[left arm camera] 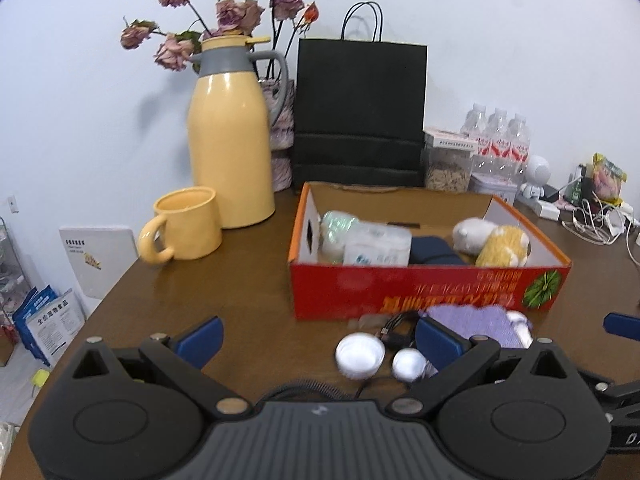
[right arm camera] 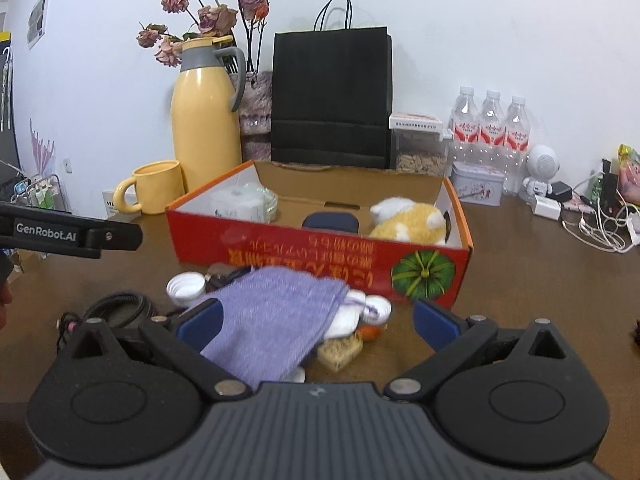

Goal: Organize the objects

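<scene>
A red cardboard box (left arm camera: 420,290) (right arm camera: 304,252) sits open on the brown table. It holds a tissue pack (left arm camera: 376,246) (right arm camera: 236,204), a dark blue pouch (left arm camera: 432,250) (right arm camera: 330,222) and a yellow-and-white plush toy (left arm camera: 496,242) (right arm camera: 408,220). In front of the box lie a purple cloth (right arm camera: 272,320) (left arm camera: 472,322), white caps (left arm camera: 360,356) (right arm camera: 185,286), a black cable (left arm camera: 396,330) and small snack items (right arm camera: 340,352). My left gripper (left arm camera: 316,342) is open and empty just before the caps. My right gripper (right arm camera: 316,324) is open over the purple cloth, holding nothing.
A yellow mug (left arm camera: 184,226) and yellow thermos jug (left arm camera: 230,132) stand left of the box. A black paper bag (left arm camera: 360,112), dried flowers, water bottles (right arm camera: 490,120), a tin (right arm camera: 476,182) and white cables (right arm camera: 600,228) line the back and right.
</scene>
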Demonstrator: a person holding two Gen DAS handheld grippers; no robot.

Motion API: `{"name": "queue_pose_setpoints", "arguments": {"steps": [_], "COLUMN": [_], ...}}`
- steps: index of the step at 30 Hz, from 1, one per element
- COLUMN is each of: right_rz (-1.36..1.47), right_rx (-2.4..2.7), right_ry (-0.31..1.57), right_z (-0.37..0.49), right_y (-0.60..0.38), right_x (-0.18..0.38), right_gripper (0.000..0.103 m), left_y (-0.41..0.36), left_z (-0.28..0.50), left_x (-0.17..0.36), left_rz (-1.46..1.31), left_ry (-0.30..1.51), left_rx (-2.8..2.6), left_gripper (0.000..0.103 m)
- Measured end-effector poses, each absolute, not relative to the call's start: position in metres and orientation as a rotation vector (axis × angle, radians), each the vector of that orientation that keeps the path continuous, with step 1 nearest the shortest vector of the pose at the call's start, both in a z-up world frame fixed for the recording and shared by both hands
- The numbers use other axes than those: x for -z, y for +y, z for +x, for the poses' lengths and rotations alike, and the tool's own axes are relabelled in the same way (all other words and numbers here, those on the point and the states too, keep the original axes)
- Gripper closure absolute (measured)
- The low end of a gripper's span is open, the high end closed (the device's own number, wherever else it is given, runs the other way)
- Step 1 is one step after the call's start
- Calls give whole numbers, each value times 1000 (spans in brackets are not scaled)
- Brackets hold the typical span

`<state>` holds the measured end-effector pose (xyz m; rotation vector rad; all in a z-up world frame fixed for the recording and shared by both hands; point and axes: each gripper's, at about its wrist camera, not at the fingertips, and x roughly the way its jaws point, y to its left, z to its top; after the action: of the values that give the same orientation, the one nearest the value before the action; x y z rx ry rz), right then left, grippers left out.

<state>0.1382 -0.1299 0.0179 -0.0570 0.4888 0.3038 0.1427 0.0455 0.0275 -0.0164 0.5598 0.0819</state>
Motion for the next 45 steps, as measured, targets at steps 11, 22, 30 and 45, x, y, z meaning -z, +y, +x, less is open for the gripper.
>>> {"name": "queue_pose_setpoints", "arguments": {"steps": [11, 22, 30, 45], "right_rz": [-82, -154, -150, -67], "right_rx": [-290, -292, -425, -364], "right_ry": [559, 624, 668, 559], "right_z": [110, 131, 156, 136], "right_y": [-130, -125, -121, -149], "right_x": [6, 26, 31, 27], "right_gripper": [0, 4, 39, 76], "left_y": [57, 63, 63, 39], "left_z": [116, 115, 117, 127], "left_x": [-5, 1, 3, 11], "left_rz": [0, -4, -4, 72], "left_ry": [627, 648, 655, 657], "left_rx": [-60, -67, -63, 23], "left_gripper": [0, 0, 0, 0]}}
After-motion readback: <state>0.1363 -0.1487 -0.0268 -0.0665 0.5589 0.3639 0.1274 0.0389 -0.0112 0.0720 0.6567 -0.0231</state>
